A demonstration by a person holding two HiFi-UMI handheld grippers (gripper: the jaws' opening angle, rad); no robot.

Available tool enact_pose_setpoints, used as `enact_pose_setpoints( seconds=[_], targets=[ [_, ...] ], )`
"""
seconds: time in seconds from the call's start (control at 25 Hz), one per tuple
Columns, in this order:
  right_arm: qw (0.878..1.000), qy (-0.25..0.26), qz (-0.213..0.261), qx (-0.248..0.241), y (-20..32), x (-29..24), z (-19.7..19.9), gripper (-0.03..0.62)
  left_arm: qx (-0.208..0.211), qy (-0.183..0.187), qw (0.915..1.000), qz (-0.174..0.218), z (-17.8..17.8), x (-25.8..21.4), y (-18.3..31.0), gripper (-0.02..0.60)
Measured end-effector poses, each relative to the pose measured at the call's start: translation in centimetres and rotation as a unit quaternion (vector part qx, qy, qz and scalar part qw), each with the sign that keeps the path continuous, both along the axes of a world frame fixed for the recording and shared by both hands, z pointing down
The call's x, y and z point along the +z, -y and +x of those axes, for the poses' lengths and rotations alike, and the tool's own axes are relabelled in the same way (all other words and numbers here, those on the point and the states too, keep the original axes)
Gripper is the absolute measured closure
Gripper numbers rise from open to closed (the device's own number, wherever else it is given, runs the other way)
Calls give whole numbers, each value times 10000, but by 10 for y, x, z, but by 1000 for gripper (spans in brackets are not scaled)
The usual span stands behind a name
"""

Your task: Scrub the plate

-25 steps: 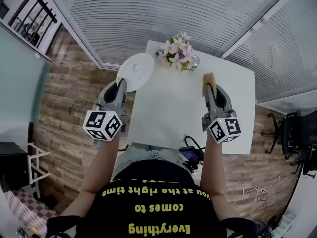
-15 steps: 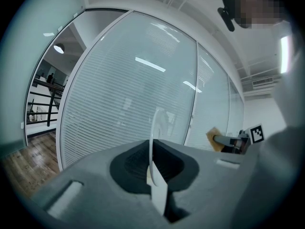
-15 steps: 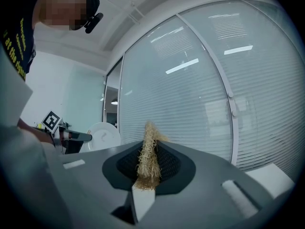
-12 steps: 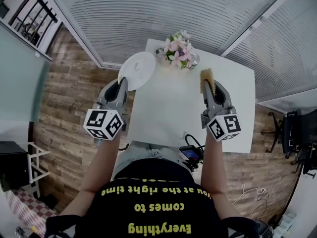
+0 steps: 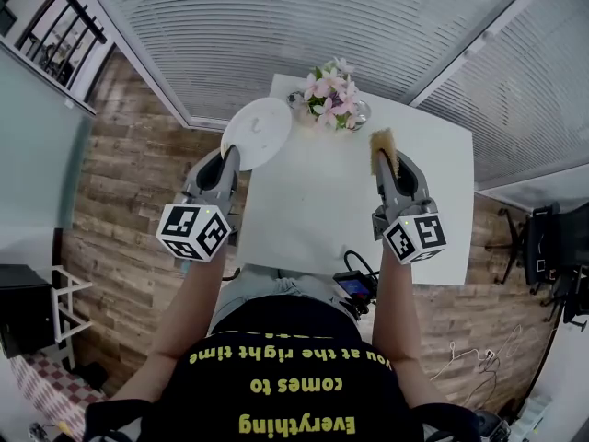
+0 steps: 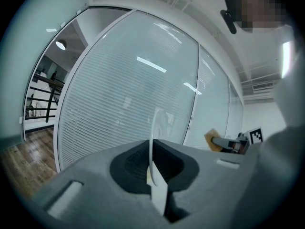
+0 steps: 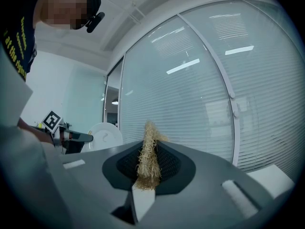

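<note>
Here the white plate (image 5: 257, 133) is off the table, standing on edge over the far left corner of the white table (image 5: 313, 219), with part of it out over the wooden floor (image 5: 129, 201). The left gripper (image 5: 227, 155) grasps it by the near rim. In the left gripper view the rim runs as a thin upright line pinched between jaws that are all but together. Well apart from it, to the right, a tan fibrous scrubber (image 5: 382, 147) sticks out forward from the right gripper (image 5: 386, 162), whose jaws are clenched on its lower part, the loose fibres rising above them in the right gripper view. That view also shows the plate's round face turned toward the scrubber, with clear air between the two. Both grippers point roughly level, side by side above the table, each with its marker cube (image 5: 193, 231) toward the person. Past the plate, at the far edge of the table, stands a bunch of pink and white flowers (image 5: 329, 95) in a glass vase. A small black device (image 5: 354, 286) with a cable sits at the near edge. Glass walls with white blinds (image 5: 276, 26) close the room behind the table.
</note>
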State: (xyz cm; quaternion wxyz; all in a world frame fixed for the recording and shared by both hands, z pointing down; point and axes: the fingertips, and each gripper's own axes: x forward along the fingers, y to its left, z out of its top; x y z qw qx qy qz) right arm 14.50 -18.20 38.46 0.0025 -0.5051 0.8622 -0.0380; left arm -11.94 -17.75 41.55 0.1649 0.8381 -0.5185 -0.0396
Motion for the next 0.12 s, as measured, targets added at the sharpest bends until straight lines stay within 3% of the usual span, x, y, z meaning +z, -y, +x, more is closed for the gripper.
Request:
enact_pose_setpoints(
  seconds=[0.12],
  targets=[
    [10000, 3, 4, 0, 0, -1, -1, 546, -3, -26, 10000, 2, 0, -1, 1, 572]
  ],
)
